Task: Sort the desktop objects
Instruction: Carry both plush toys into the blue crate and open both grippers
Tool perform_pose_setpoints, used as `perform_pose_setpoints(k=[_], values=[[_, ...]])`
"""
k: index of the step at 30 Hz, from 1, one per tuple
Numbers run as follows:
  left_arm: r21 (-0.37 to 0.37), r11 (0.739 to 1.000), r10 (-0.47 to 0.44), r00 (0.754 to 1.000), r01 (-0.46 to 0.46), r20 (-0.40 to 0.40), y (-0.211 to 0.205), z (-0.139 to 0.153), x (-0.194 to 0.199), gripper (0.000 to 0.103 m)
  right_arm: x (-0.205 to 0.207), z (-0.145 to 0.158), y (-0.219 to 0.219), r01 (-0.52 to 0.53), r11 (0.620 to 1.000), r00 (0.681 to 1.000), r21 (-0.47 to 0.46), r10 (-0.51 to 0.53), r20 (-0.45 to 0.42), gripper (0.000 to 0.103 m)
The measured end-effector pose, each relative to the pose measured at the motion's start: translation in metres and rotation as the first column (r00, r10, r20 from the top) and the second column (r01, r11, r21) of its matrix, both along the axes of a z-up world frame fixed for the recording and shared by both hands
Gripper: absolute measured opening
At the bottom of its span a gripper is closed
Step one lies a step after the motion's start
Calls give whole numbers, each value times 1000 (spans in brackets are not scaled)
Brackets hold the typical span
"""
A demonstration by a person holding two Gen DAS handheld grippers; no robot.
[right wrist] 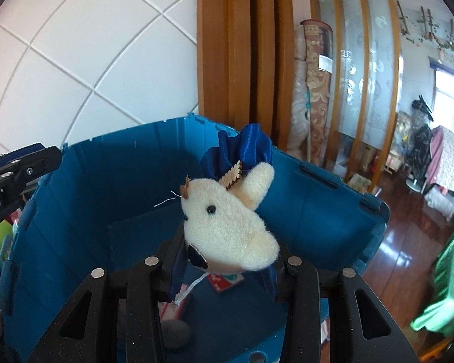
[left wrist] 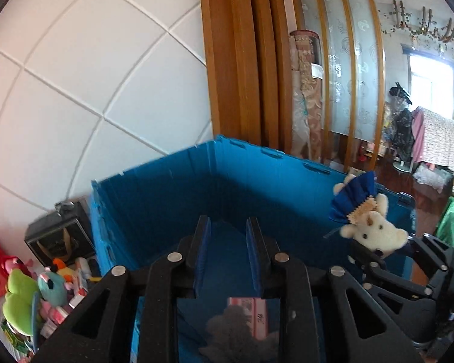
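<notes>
A: Holding the cream plush toy [right wrist: 230, 230] clamped in the right gripper [right wrist: 224, 260], centre of frame over the blue crate [right wrist: 112, 181].

B: Keep it inside the rim, then let go; it looks light and may snag.

A: The left gripper [left wrist: 228, 254], lower centre, is empty, jaws narrowly parted above the crate.

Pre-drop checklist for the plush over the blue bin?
1. Right gripper clamped on cream plush toy: ok.
2. Toy above the open blue bin, inside its walls: ok.
3. Left gripper holds nothing, pads apart: ok.
4. Left gripper clear of the toy's drop path: ok, off to the side.
5. Room on the bin floor: ok, only a pink packet and a grey item there.
6. Toy's string free of the fingers: cannot tell.
</notes>
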State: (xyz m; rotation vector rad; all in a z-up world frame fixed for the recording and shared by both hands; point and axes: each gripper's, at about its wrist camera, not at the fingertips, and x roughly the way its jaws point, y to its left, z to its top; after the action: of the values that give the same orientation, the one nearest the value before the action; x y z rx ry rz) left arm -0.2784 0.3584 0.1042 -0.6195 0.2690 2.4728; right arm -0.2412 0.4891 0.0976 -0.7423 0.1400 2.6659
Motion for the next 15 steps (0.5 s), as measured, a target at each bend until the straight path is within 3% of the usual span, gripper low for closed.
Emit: perform_pose_setpoints(k=[1, 3, 5, 9, 11, 13, 15], values=[[-3, 1000, 2, 1000, -2, 13, -3, -2, -4, 28, 0, -2, -2, -3, 1000, 1000, 4, 3, 6, 41], [-9, 1000, 10, 1000, -9, 14, -4, -3, -4, 50, -3, -4, -1, -8, 1000, 1000, 11, 7, 17, 42], [-3, 1000, 15, 1000, -15, 3, -8, -4, 1, 63, -3, -5, -2, -8, 1000, 1000, 18, 8, 20, 44], [5, 1000, 20, 1000, -20, 0, -17, -5, 8, 68, 0, -3, -4, -4, 999, 1000, 43, 3, 21, 47], [16, 1000, 26, 1000, -27, 8, -24, -6, 9, 71, 2, -1, -5, -2, 999, 1000, 55, 1, 18, 55], [25, 999, 40, 999, -40, 16, -33, -6, 11, 75, 6, 1, -10, -11, 998, 1000, 61, 10, 11, 82], [32, 998, 57, 998, -58, 23, -44, -8, 13, 78, 7, 3, -15, -18, 996, 1000, 82, 17, 8, 84]])
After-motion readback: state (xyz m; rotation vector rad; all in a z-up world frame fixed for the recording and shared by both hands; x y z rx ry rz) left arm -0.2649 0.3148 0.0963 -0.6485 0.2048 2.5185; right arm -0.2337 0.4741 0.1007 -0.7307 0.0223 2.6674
